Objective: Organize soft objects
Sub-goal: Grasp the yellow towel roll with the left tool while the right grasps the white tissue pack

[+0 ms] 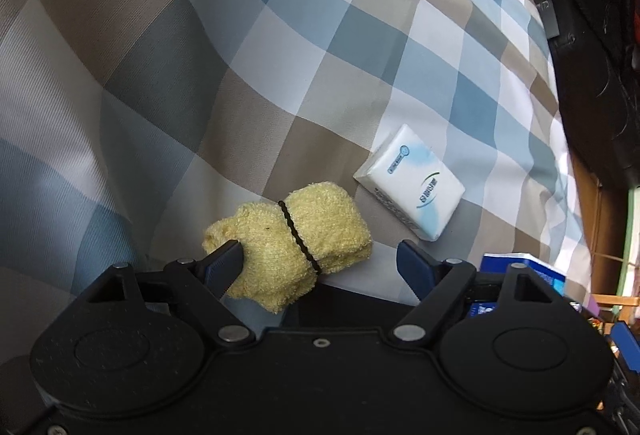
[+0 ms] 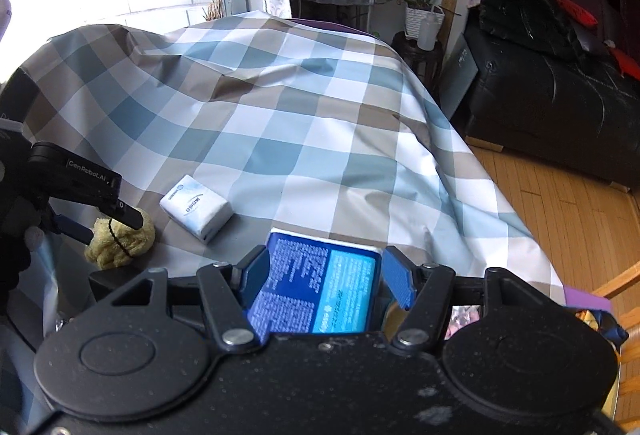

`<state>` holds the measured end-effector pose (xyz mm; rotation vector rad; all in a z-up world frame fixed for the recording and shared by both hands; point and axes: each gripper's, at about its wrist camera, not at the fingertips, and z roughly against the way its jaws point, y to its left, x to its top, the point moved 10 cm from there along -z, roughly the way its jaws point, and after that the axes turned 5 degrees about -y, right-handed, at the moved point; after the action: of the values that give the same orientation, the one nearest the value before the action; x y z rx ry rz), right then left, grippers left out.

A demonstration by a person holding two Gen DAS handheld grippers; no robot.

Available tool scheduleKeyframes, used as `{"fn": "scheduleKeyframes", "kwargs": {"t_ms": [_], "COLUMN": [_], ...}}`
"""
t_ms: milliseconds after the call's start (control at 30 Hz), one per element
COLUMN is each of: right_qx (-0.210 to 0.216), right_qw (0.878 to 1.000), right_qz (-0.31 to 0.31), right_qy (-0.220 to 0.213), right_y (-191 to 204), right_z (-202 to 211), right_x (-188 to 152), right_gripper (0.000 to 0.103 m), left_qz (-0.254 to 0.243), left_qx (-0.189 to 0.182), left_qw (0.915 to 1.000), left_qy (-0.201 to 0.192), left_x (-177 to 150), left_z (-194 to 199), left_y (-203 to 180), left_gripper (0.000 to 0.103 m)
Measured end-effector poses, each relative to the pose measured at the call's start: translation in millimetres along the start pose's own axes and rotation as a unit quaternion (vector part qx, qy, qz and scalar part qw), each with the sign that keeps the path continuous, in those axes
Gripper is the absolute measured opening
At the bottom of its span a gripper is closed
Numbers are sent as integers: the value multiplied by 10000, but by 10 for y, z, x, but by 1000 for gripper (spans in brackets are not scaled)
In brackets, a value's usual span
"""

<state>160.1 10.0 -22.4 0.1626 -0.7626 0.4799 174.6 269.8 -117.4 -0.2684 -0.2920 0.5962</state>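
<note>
Both wrist views close, downward, sharing towel (image 1: 288,235)

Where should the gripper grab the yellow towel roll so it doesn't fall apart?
Probably across the middle of the yellow towel roll, near the black band that cinches it; the loose ends would squash. Come from above, as it lies flat on the checked cloth. The left gripper is open, one finger touching the roll.

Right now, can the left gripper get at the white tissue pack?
Probably yes. The left gripper stands open, the yellow towel roll lies loose between its jaws, and the tissue pack sits just beyond on bare cloth.
</note>
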Motion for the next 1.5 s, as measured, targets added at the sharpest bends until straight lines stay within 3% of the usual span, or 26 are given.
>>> {"fn": "scheduleKeyframes", "kwargs": {"t_ms": [200, 500, 767, 900, 1267, 1500], "right_qx": [61, 80, 200, 122, -340, -597], "right_qw": [9997, 9951, 9821, 9755, 9783, 9769], "right_qz": [103, -350, -1205, -1539, -1401, -1107], "right_qy": [213, 922, 1432, 1568, 1489, 1730], "right_y": [265, 691, 992, 1076, 1376, 1433], "right_z": [-239, -915, -1408, -1595, -1898, -2044], "right_x": [176, 443, 425, 350, 256, 39], "right_gripper": [64, 67, 70, 71, 86, 79], "left_qz": [108, 306, 449, 605, 783, 793], "left_qx": [-48, -56, 58, -87, -524, -629], "left_qw": [9999, 9995, 9957, 9921, 9847, 9836], "left_qy": [1, 19, -809, -1095, -1469, -1490], "left_x": [7, -43, 94, 184, 305, 311], "left_z": [38, 100, 467, 618, 846, 871], "left_y": [13, 61, 153, 197, 189, 192], "left_gripper": [79, 79, 79, 79, 79, 79]}}
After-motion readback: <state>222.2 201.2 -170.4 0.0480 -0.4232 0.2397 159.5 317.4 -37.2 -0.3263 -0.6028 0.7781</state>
